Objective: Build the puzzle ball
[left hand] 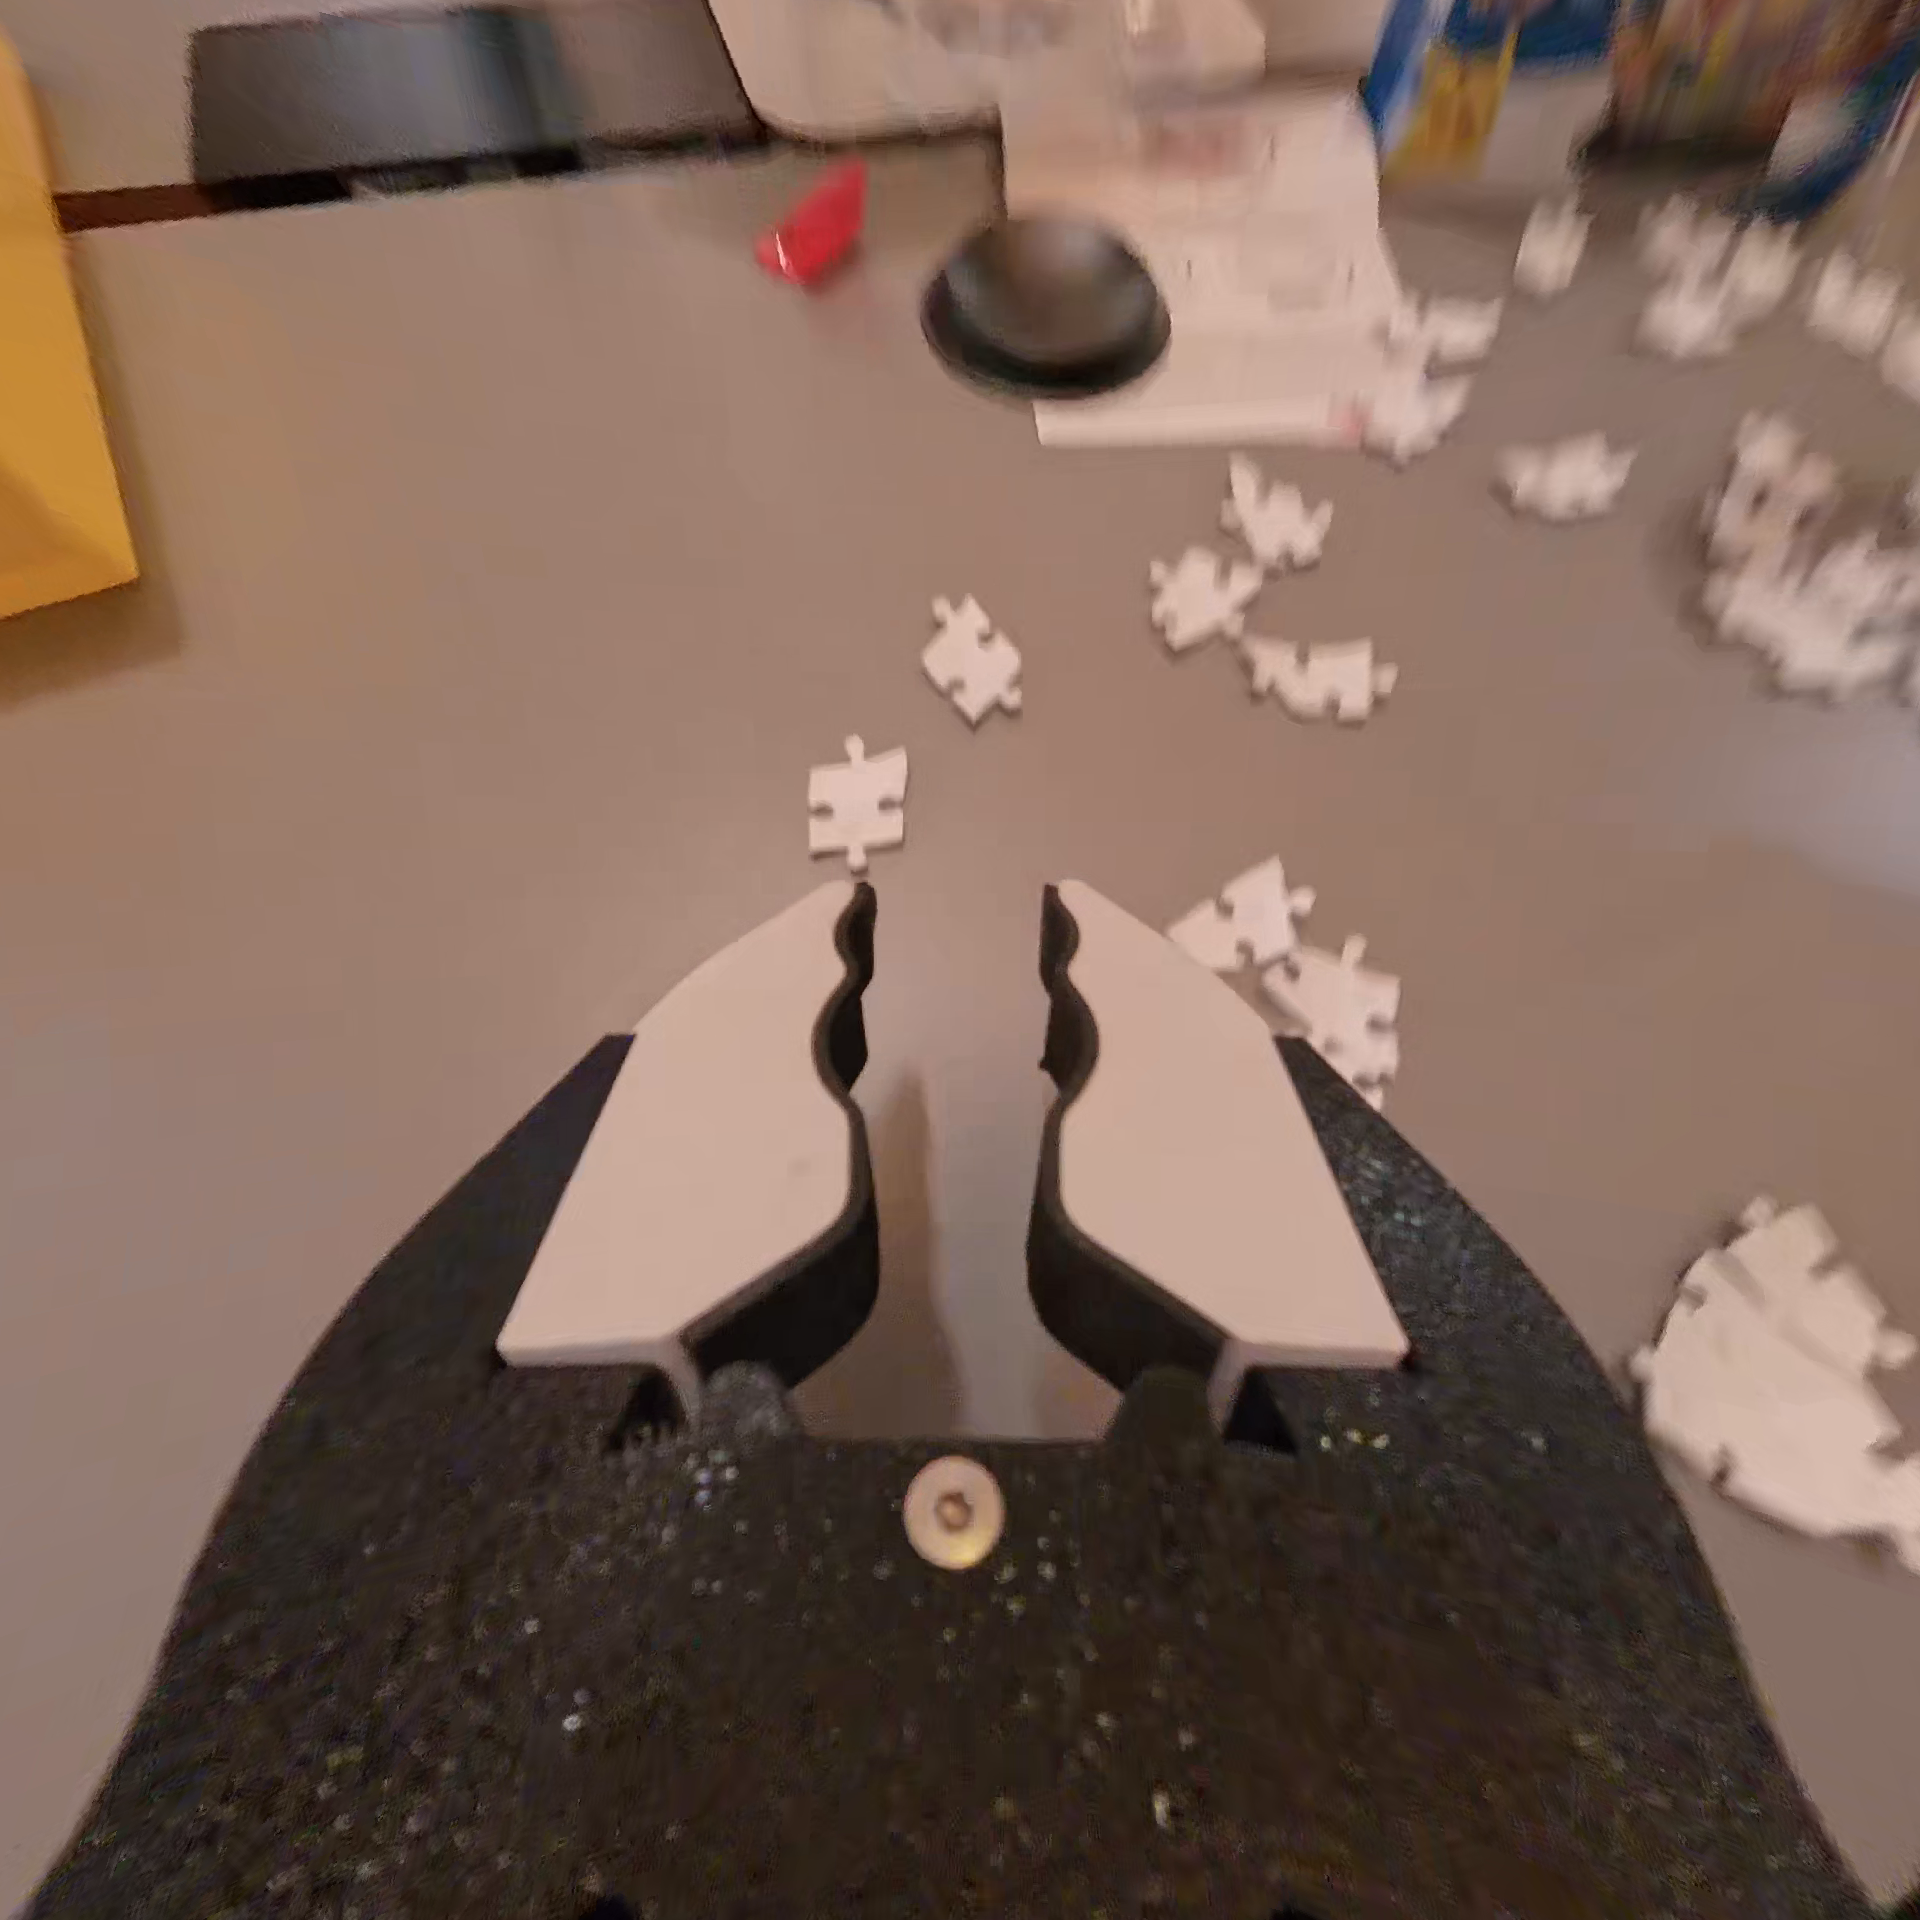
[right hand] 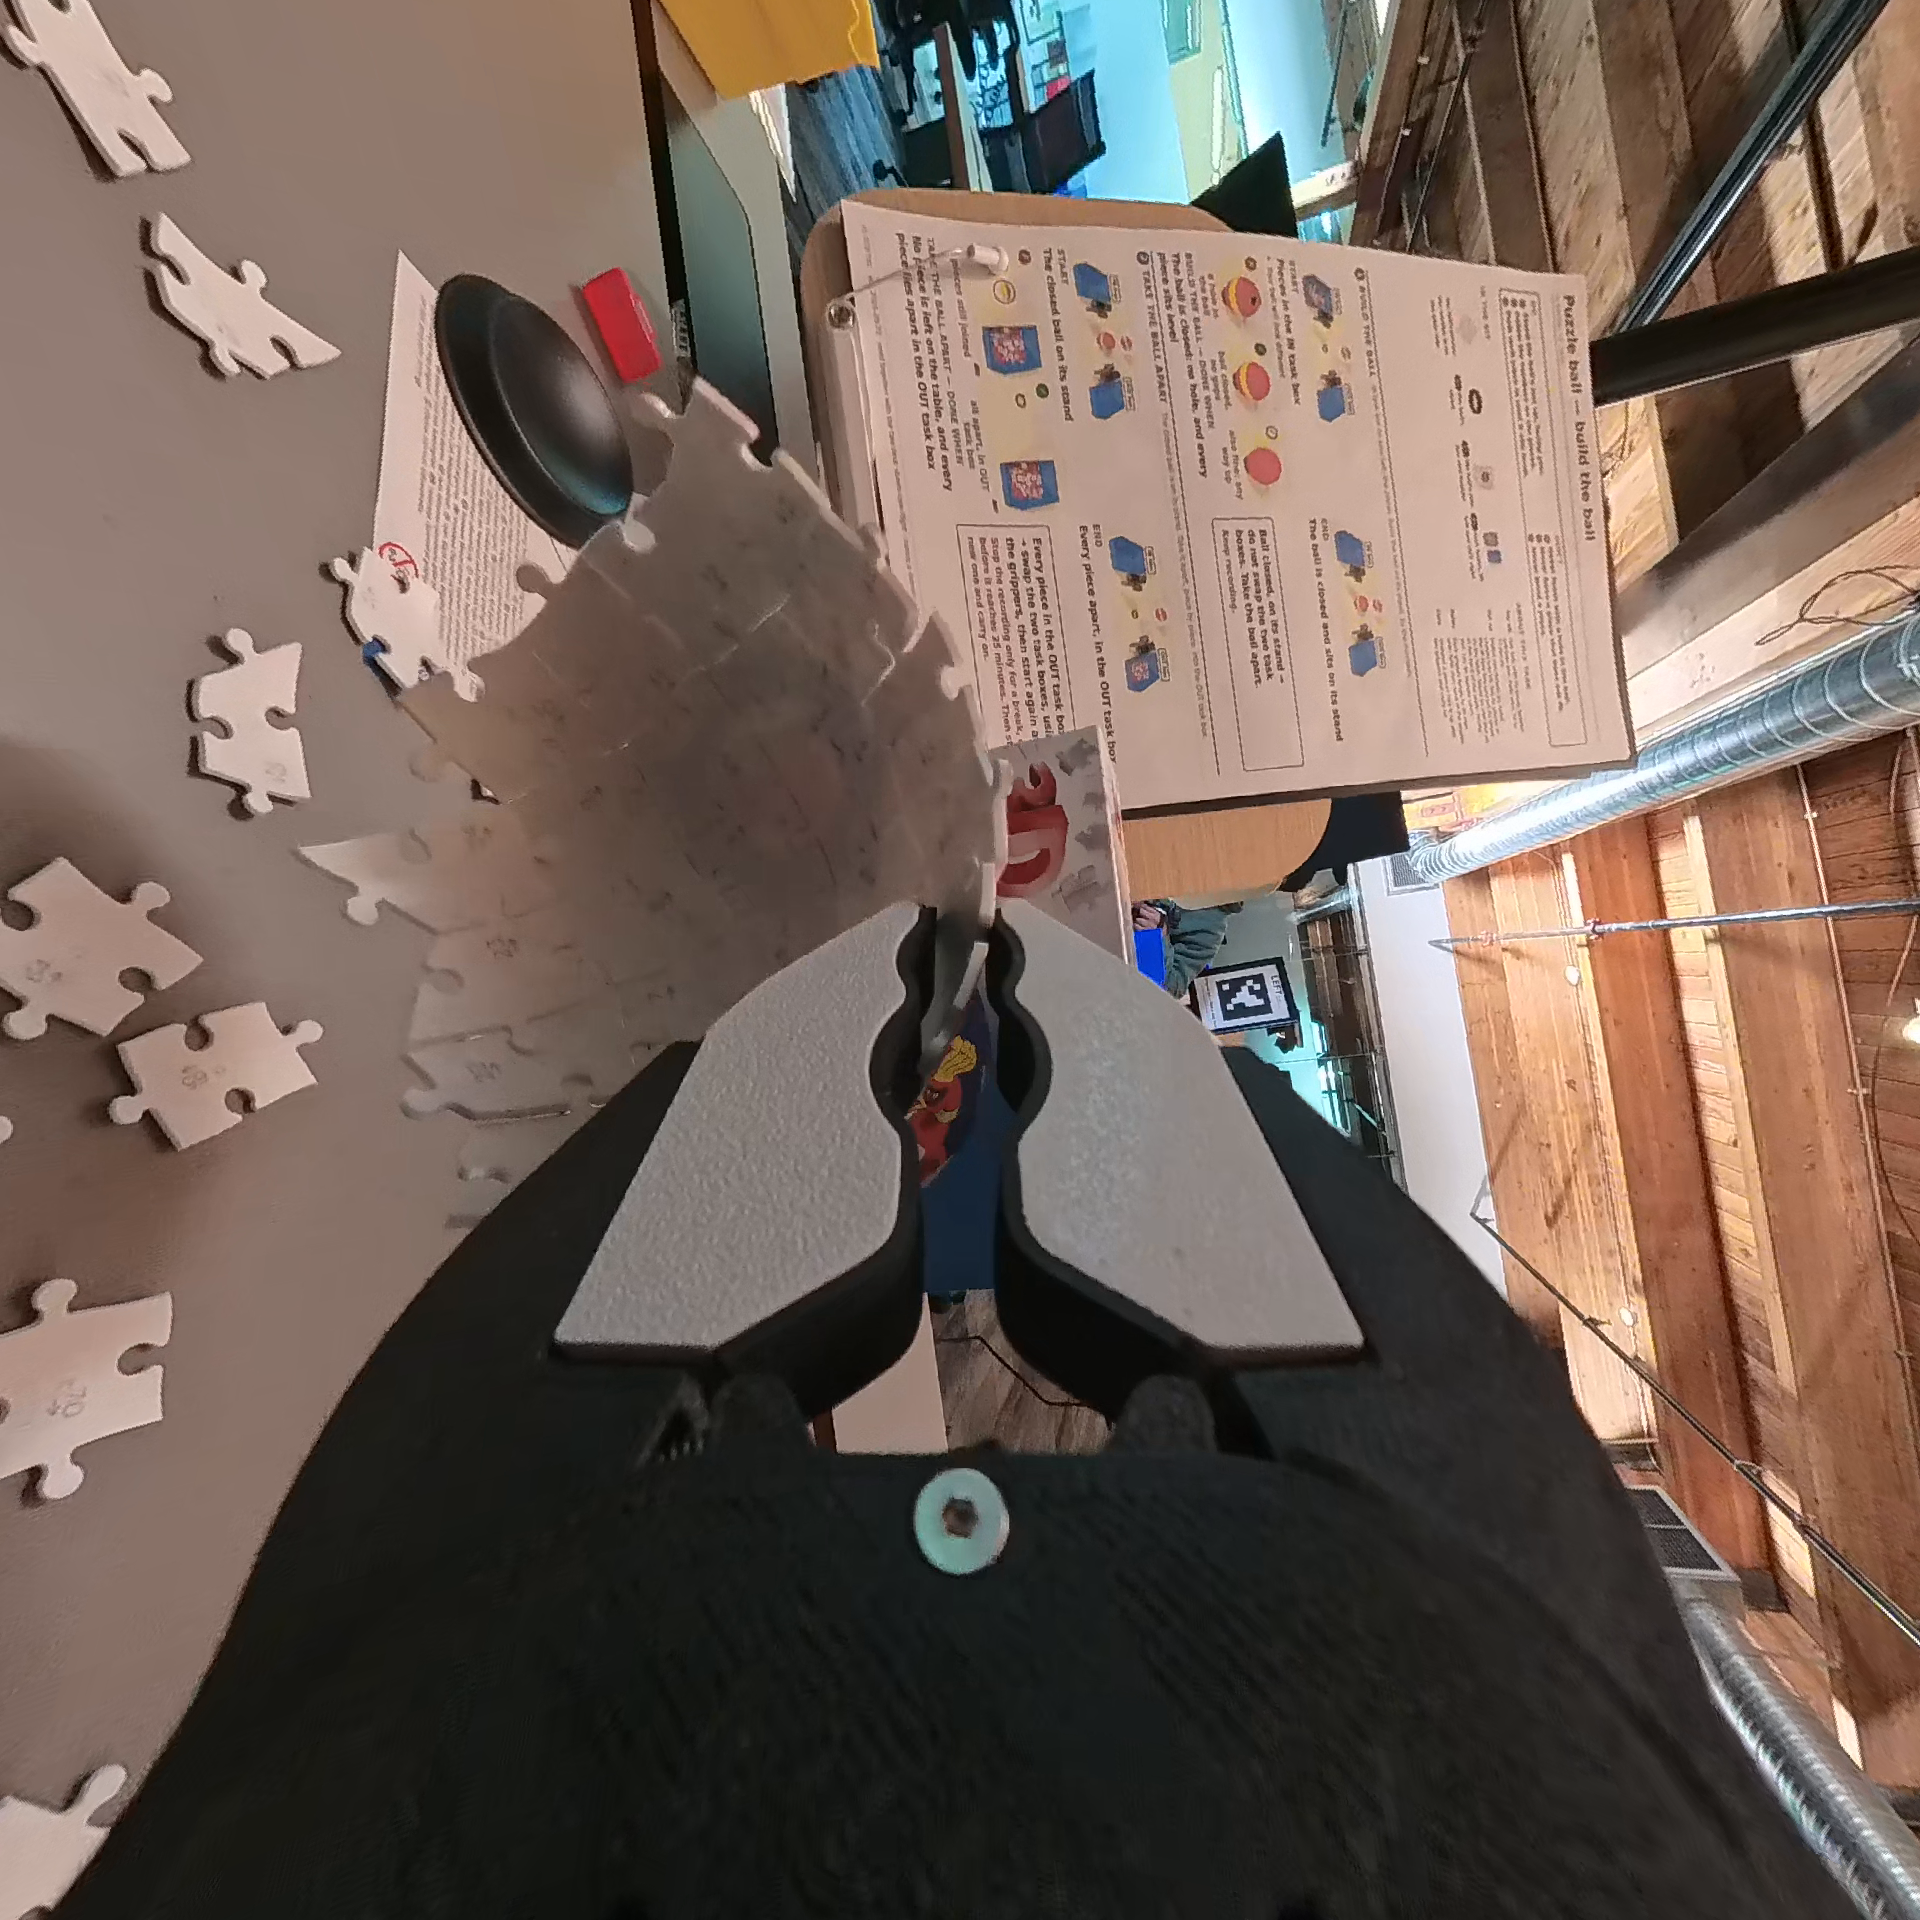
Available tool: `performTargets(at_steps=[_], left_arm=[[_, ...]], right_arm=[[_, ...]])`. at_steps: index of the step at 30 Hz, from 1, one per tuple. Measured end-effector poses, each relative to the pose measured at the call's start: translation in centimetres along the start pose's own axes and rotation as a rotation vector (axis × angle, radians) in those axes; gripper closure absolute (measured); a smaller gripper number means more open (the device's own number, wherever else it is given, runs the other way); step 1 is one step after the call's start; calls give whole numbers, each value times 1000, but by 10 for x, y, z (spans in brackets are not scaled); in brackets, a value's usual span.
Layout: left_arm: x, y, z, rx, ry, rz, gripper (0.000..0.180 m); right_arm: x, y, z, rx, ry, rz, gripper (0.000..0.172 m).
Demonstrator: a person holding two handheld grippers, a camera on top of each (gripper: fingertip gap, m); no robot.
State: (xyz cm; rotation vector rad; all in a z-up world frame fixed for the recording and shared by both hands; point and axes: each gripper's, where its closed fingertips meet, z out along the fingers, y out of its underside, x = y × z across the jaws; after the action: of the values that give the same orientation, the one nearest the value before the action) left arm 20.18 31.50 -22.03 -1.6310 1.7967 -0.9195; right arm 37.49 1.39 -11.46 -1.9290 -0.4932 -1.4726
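Observation:
My left gripper [left hand: 958, 899] is open and holds nothing, low over the grey table [left hand: 436, 790]. A single white puzzle piece [left hand: 858, 800] lies just ahead of its left fingertip. Two more pieces [left hand: 1299, 966] lie by its right finger. My right gripper [right hand: 961, 940] is shut on the edge of a curved sheet of joined white puzzle pieces [right hand: 717, 675], held up above the table [right hand: 312, 135]. The sheet's printed coloured side shows between the fingers. Loose white pieces [right hand: 213, 1070] lie scattered on the table in the right wrist view.
A black round stand [left hand: 1044, 312] sits on a printed paper sheet [left hand: 1278, 270], beside a red block [left hand: 816, 223]. Several loose pieces [left hand: 1808, 582] and a joined patch [left hand: 1787, 1382] lie at the right. A yellow envelope [left hand: 52, 416] lies at the left. An instruction sheet [right hand: 1247, 488] stands beyond the table.

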Motion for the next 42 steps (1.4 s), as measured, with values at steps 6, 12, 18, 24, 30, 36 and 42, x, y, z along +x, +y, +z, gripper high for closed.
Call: performTargets(at_steps=[6, 12, 18, 24, 30, 36, 42], left_arm=[[-19, -53, -24, 384, 119, -376, 150], [-24, -47, -23, 351, 61, -301, 146], [-16, -40, -14, 289, 32, -197, 144], [-7, -36, -7, 232, -6, -64, 143], [0, -28, 2, 153, -47, 53, 143], [14, -23, 11, 104, -31, 122, 144], [38, -18, 29, 35, -10, 246, 144]], right_arm=[[1, 3, -1, -7, 4, 2, 163], [2, 6, -2, -14, 5, 5, 163], [6, 13, -5, -27, 15, 16, 163], [13, 21, -10, -42, 36, 28, 163], [19, 30, -15, -61, 53, 37, 163], [24, 39, -20, -78, 69, 49, 163], [28, 45, -24, -91, 81, 58, 163]])
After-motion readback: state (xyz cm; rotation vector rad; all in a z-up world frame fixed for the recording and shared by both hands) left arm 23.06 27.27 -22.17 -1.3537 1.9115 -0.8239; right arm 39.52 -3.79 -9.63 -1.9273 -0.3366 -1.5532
